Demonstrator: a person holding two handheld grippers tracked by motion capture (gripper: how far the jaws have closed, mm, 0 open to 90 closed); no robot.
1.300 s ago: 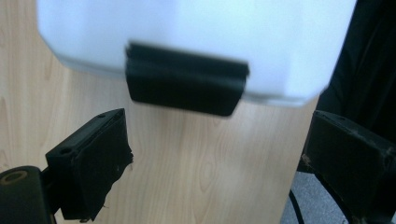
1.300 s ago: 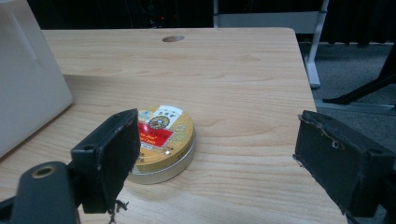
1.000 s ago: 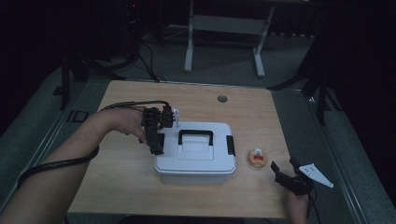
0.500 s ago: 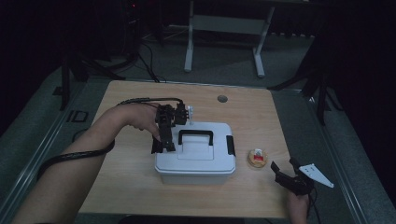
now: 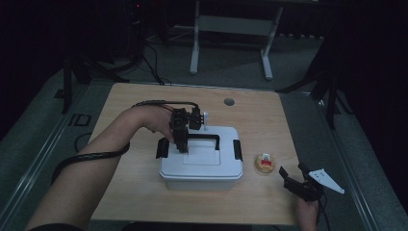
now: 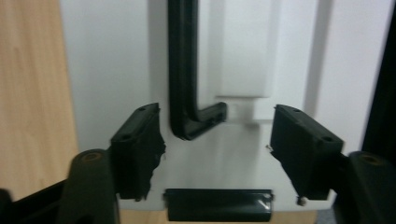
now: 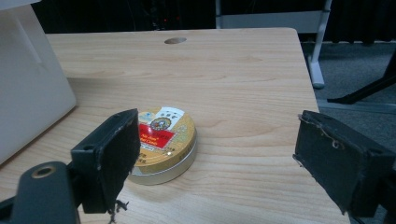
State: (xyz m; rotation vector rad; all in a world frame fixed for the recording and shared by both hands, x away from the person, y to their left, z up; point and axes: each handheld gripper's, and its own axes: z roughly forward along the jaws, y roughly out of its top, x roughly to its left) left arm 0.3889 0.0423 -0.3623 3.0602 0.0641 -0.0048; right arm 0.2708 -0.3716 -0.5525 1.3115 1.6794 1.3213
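Observation:
A white plastic box (image 5: 207, 163) with a black handle (image 5: 204, 138) and black side latches stands mid-table. My left gripper (image 5: 182, 146) hangs over the left end of the lid, pointing down. In the left gripper view it (image 6: 217, 149) is open, and the corner of the handle (image 6: 180, 70) lies between and just beyond its jaws, untouched. A small round gold tin (image 5: 264, 162) with a red label sits right of the box. At the front right edge of the table my right gripper (image 5: 292, 172) is open. The tin (image 7: 163, 137) lies just ahead of its left jaw.
A black latch (image 6: 217, 211) closes the box's left end, and another latch (image 5: 237, 149) is on the right end. The wooden table (image 5: 269, 120) has a round cable hole (image 5: 229, 102) at the back. A white box wall (image 7: 28, 84) stands left of the tin.
My left gripper has moved right, from beside the box's left end to over the lid at the handle's left corner. The right gripper has stayed put.

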